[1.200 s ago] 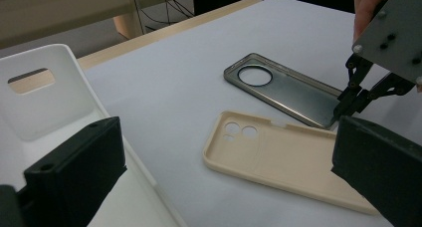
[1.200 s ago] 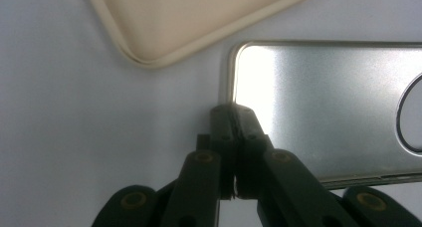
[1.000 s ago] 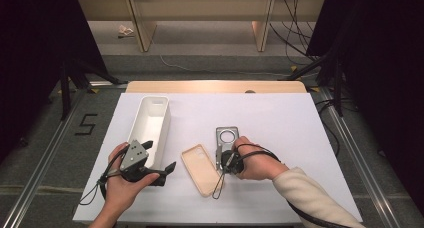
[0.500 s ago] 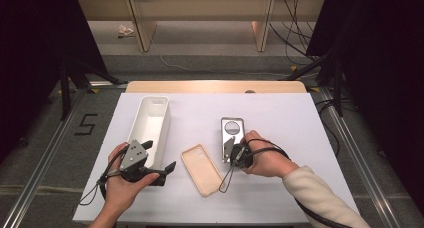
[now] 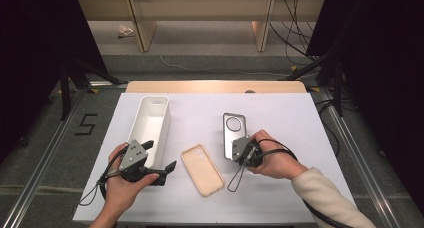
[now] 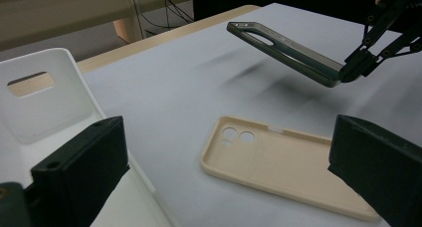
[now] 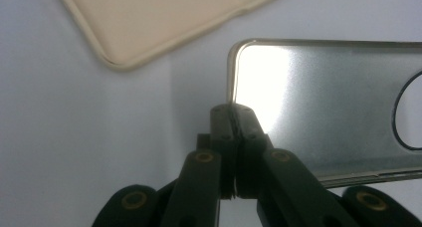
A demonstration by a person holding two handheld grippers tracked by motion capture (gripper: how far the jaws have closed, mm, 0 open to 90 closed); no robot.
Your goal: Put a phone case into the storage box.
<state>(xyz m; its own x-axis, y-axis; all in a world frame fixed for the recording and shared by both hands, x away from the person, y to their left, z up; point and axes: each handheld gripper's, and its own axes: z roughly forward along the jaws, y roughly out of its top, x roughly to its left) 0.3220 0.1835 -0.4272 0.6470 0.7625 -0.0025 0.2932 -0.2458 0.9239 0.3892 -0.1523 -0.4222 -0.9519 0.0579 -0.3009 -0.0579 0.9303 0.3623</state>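
Holding left gripper (image 5: pixel 167 166): you kept it low at the near left of the table (image 5: pixel 300 118), jaws spread wide with nothing between them, aimed across the beige phone case (image 6: pixel 283 165).
Beige phone case: it lay flat, hollow side up, just beyond your left gripper and apart from everything else.
Right gripper (image 7: pixel 232 111): your jaws were pinched shut on the near rim of the clear phone case (image 5: pixel 233 133), catching only a thin strip of edge at one corner.
Clear phone case: it hung off the table, tilted, its camera-hole end highest and farthest from you in the left gripper view (image 6: pixel 286 50).
White bin (image 5: pixel 152 120): it stood long and narrow at the far left, beside your left hand, well apart from the carried case.
Risk, slipping: I judged the grip thin; a quick swing could have twisted the case out of the jaws.
Risk, collision: lowering it carelessly toward the bin could have caught the far end on the wall, since the case stuck out well past the jaws.
Change: a second earlier the clear case sat nearer you and closer to the beige one; you had carried it farther away and to the right, while your left gripper stayed put.
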